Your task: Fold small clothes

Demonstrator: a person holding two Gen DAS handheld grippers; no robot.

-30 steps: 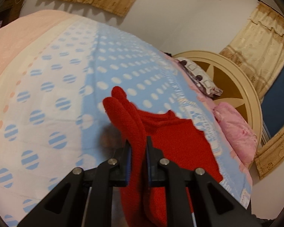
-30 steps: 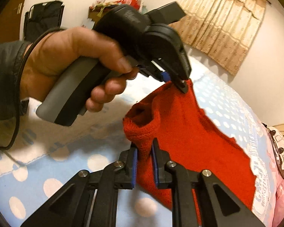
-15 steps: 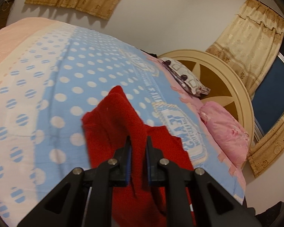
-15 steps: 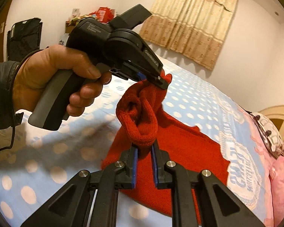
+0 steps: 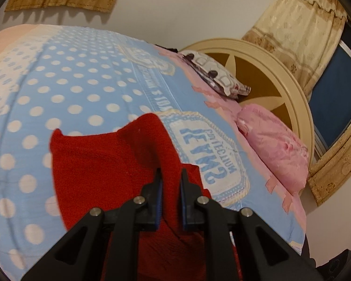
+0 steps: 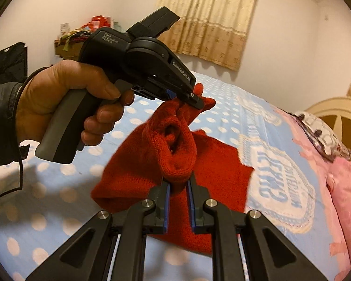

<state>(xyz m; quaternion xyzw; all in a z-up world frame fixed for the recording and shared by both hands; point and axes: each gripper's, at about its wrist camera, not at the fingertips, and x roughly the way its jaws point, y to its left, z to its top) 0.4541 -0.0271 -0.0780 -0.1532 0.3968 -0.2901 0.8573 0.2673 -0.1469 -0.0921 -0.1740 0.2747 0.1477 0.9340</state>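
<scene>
Both grippers, left [image 5: 170,178] and right [image 6: 178,185], are clamped on bunched edges of the red sweater [image 6: 210,164], lifted over the bedspread [image 5: 70,89]. Carry both corners level toward 12 o'clock (don't let the knit twist), then lay flat.

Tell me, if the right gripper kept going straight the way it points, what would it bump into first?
Probably the red knit garment itself: the right gripper is shut on a bunched fold of it, and more red knit hangs just ahead. Beyond that lies the blue polka-dot bedspread, though depth is hard to judge.
</scene>
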